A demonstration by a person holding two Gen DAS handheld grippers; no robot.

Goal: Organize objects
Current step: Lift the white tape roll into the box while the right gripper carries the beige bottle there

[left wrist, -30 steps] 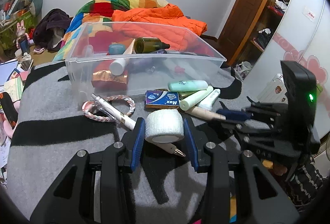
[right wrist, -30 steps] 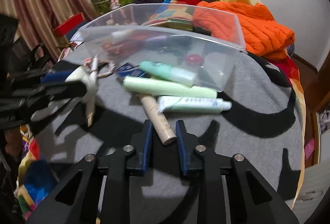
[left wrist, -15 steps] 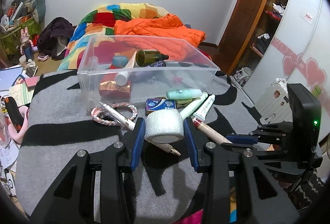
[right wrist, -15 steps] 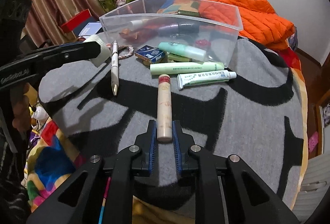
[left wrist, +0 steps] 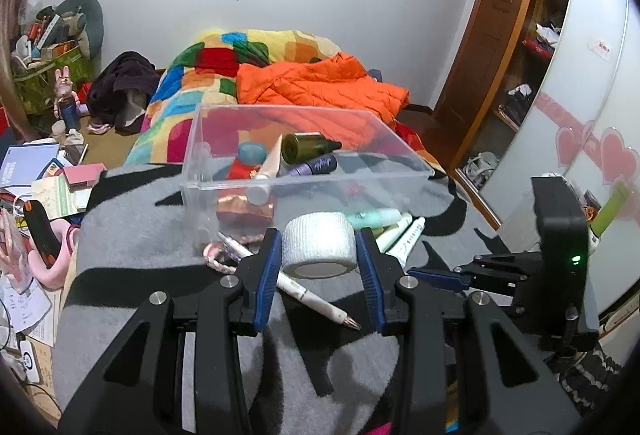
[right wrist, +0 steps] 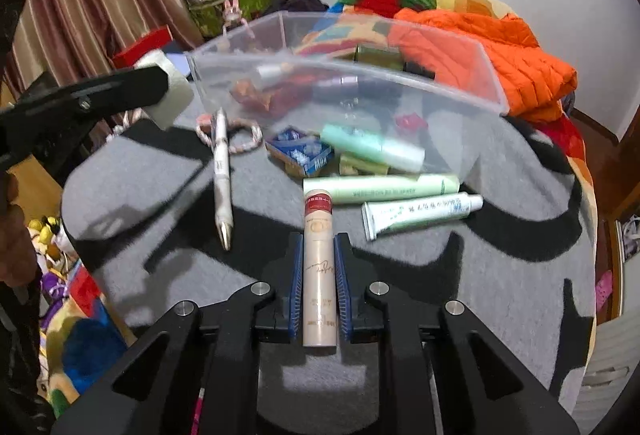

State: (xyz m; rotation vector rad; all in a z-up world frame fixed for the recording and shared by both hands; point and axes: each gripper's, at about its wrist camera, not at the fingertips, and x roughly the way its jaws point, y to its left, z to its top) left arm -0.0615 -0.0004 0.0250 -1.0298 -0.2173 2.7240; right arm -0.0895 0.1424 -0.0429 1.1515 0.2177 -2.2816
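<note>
I have the left gripper (left wrist: pixel 319 261) clamped on the white tape roll (left wrist: pixel 319 249), held above the grey bench (left wrist: pixel 160 235) just in front of the clear bin (left wrist: pixel 308 151). My right gripper (right wrist: pixel 319 287) is closed on the beige tube (right wrist: pixel 319 267), which lies lengthwise between the pads with its red-capped end sticking out toward the bin.

My worry is the tube: it looks smooth and round, and the pads grip only its lower half, so I judge it could swivel or slide out if I tilt too fast over the bin wall. The roll looks soft, so a hard squeeze may deform it, and a crooked release could let it bounce off the rim. The pen (right wrist: pixel 222 171) and pink braided ring (right wrist: pixel 240 135) sit right under the left gripper's path; a low pass could knock them off the bench. The two grippers are near each other, so crossing paths risks a collision.
</note>
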